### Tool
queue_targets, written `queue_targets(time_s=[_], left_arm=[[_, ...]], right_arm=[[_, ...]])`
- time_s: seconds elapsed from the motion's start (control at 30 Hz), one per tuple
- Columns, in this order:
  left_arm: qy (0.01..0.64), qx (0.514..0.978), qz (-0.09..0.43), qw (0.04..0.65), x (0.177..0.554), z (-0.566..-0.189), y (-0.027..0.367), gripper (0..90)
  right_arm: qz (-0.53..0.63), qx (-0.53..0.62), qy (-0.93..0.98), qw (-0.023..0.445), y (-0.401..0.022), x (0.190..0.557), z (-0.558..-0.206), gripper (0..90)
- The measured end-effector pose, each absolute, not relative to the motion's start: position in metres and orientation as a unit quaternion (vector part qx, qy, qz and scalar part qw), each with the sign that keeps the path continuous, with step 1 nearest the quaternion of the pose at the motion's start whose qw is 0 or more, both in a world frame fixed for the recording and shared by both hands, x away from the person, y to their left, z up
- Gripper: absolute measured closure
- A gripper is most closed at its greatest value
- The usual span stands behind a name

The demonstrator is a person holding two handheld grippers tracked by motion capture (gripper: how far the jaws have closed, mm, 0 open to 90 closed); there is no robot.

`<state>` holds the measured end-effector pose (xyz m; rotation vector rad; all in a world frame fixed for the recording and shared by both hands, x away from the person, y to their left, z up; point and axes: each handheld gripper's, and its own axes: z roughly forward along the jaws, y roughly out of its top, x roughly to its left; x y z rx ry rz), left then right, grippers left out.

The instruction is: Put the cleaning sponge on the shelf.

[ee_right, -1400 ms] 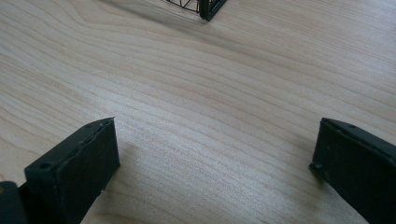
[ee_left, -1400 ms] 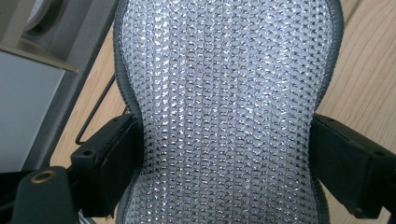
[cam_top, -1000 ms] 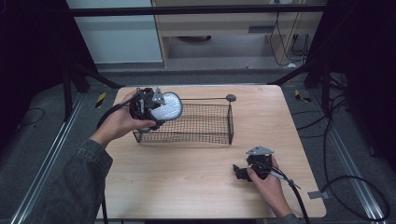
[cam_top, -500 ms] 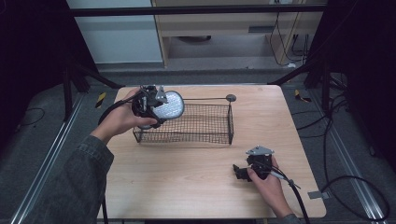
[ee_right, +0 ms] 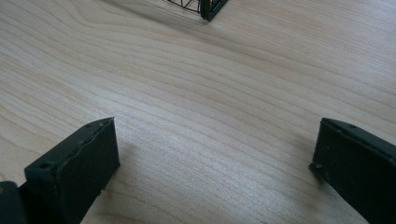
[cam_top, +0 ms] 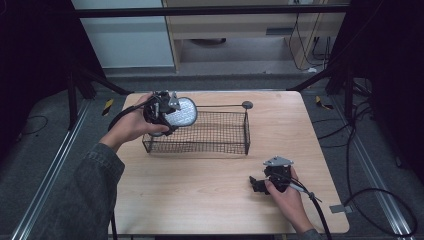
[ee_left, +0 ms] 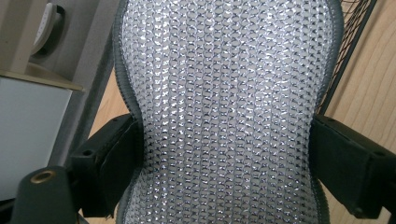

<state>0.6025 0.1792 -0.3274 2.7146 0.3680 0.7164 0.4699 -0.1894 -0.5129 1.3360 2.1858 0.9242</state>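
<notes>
- Setting: a light wooden table [cam_top: 200,200] stood on a grey floor, dark frame posts at either side, pale cabinets behind.
- Item, left: your left hand [cam_top: 131,126] held the left gripper [cam_top: 162,112] raised over the left end of the basket. Its jaws pinched a silvery mesh pad [cam_top: 181,112] by its narrowed middle, with a dark trim along the pad's edges [ee_left: 224,107].
- Item, centre: a black wire basket [cam_top: 220,132] sat on the far half of the table, a long thin handle with a round end [cam_top: 246,104] reaching from its back edge.
- Item, right: your right hand [cam_top: 286,197] rested the right gripper [cam_top: 257,184] low on the bare wood, near the front right, well apart from the basket. Its jaws stood spread wide with nothing between them; a basket corner [ee_right: 208,9] showed beyond.
</notes>
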Motion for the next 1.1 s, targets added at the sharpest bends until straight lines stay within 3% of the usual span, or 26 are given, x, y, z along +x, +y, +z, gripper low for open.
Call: queue_targets(time_s=[1.1], left_arm=[[0.112, 0.95, 0.249, 0.154, 0.614, -0.359, 0.183, 12.0]], right_arm=[[0.332, 0.48, 0.785, 0.208, -0.189, 0.47, -0.513, 0.6]])
